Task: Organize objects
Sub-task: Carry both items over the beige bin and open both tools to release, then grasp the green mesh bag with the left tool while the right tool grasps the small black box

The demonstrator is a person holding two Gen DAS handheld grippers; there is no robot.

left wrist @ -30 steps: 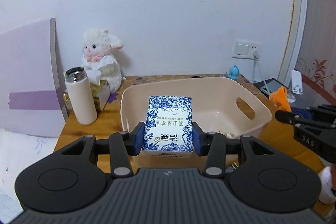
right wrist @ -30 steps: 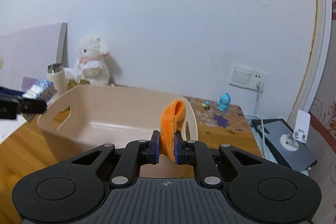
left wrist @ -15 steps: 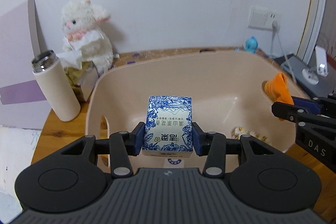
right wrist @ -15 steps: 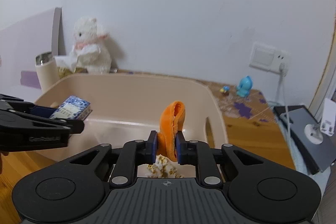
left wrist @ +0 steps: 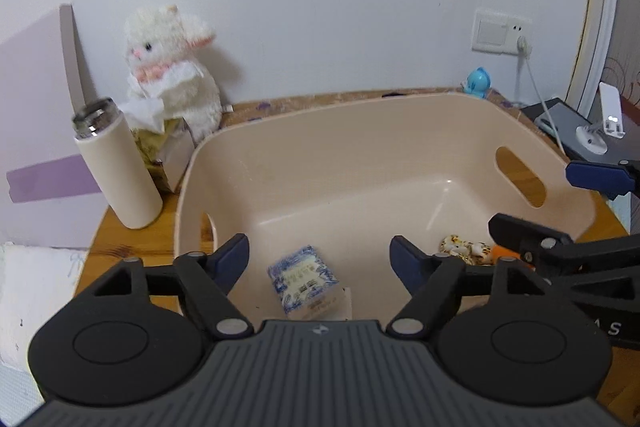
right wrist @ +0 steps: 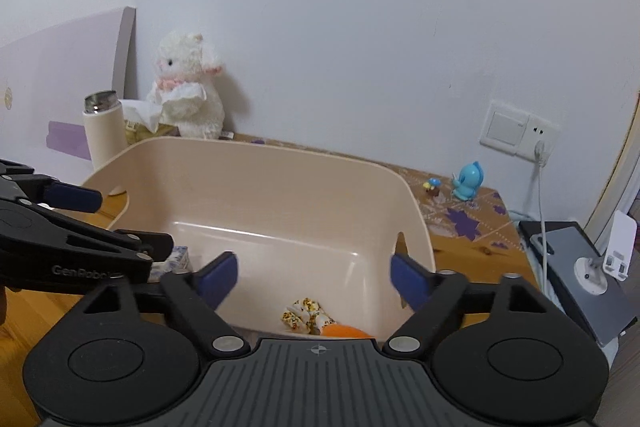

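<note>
Counter [left wrist: 120,251], wooden, carries a beige bin [left wrist: 400,131] that serves as landmark for everything else. Left gripper [left wrist: 320,259] hangs over the bin's near rim, jaws spread wide, nothing between them. Right gripper [right wrist: 314,277] sits over the bin's near right corner, jaws also spread wide and empty. Plush lamb [left wrist: 172,67] against the wall, behind the bin's left rear corner. Cream bottle [left wrist: 116,167] with steel top stands upright left of the bin, just outside its wall. Tissue pack [left wrist: 152,131] between bottle and lamb. Blue-and-white carton [left wrist: 304,281] inside the bin, on the floor near the front wall, tilted, slightly blurred. Spotted cloth bundle [right wrist: 306,313] inside the bin at front right; orange cloth [right wrist: 346,331] touching it on the right side. Small blue toy [right wrist: 468,181] on the counter behind the bin's right rear corner.
</note>
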